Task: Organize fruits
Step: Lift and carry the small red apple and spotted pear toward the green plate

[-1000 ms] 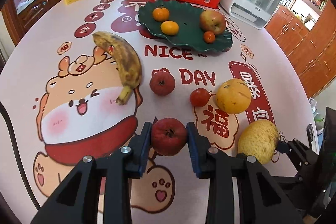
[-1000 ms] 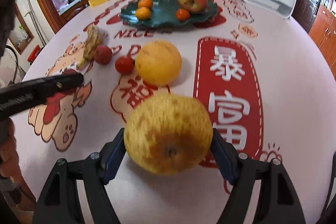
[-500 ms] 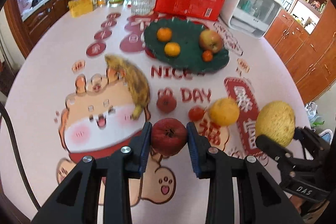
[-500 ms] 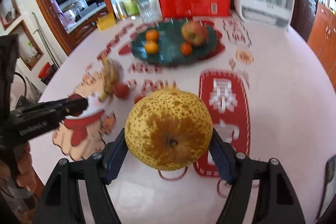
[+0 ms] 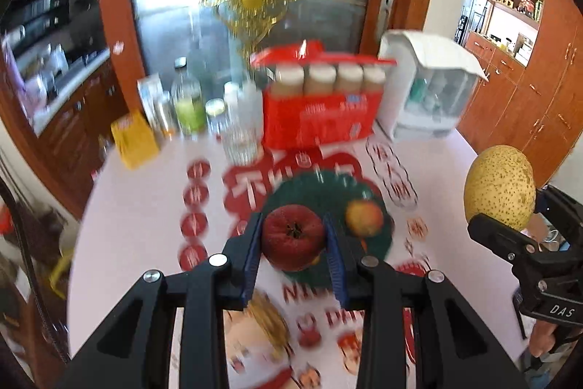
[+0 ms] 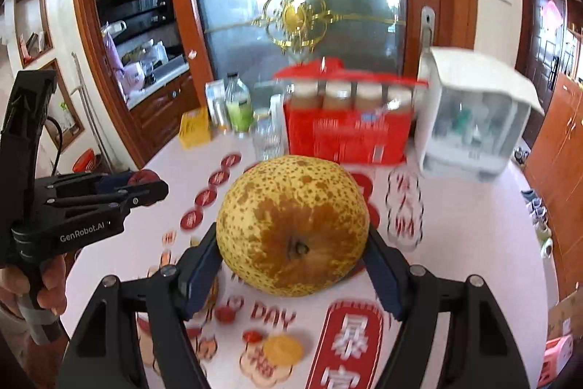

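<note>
My left gripper [image 5: 293, 245] is clenched on a dark red apple [image 5: 293, 237], both blue pads pressed to its sides, and I hold it raised above the table [image 5: 145, 214], in front of the near rim of the green plate [image 5: 309, 186]. My right gripper [image 6: 293, 254] grasps a large speckled yellow pear [image 6: 293, 225] between its pads, also lifted clear of the table; in the left wrist view this pear [image 5: 501, 186] appears off to the right, beyond the plate's right rim. A red-yellow apple [image 5: 364, 217] lies on the plate, toward its right side. Nearer my edge of the table, a round orange-yellow fruit [image 6: 282, 348] and a small red fruit [image 6: 252, 336] rest on the printed cloth; a banana [image 5: 267, 323] lies there too, blurred. Along the far edge stand a red carton of bottles [image 5: 320, 112], a white appliance [image 5: 426, 90] to its right, and a clear glass [image 5: 238, 141], a green-filled bottle [image 5: 187, 104] and a yellow box [image 5: 135, 143] to its left.
</note>
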{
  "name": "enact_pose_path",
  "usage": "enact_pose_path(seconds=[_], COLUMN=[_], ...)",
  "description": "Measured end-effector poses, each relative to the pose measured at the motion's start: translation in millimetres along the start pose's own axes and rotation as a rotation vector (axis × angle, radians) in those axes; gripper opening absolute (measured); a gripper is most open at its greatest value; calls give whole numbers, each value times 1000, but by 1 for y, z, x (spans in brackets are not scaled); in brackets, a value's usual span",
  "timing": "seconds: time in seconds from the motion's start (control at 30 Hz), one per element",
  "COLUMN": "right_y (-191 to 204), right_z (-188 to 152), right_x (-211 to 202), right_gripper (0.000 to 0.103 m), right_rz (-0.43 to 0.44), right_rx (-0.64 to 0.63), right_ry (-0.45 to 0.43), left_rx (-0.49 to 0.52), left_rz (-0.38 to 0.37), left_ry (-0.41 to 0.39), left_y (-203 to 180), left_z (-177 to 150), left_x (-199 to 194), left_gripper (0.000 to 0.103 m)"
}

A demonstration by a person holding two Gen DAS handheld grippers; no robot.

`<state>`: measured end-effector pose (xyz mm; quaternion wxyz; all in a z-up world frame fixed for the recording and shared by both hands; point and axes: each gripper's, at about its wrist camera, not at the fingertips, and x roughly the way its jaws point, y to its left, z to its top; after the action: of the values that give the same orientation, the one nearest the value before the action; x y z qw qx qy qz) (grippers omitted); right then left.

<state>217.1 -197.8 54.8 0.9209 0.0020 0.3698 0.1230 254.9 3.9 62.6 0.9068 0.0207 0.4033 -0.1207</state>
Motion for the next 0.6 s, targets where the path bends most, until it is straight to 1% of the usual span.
enact_pose_path(seconds=[0.07,0.13,0.23,0.33,0.4,0.6], right_y=[-2,-3,-4,-4,-3,6], right_z=[15,22,20,3,-15,-70], right_x=[12,26,57,95,120,176], right_gripper=[74,74,74,74,74,74], right_rz=[-14,-17,-13,-6,-2,33], right_rx=[-5,-1,8,25,38,66], right_ry=[3,16,70,150,207,340], left_rx=[2,21,59,120,171,295], left_rz=[-12,-30,-40,-42,-39,-43], left_ry=[-1,16,53,96,129,245], left_y=[3,4,4,3,2,1], left_z=[22,39,54,56,53,28], left_x=[10,25,53,92,120,198], left_gripper=[32,32,32,32,32,32])
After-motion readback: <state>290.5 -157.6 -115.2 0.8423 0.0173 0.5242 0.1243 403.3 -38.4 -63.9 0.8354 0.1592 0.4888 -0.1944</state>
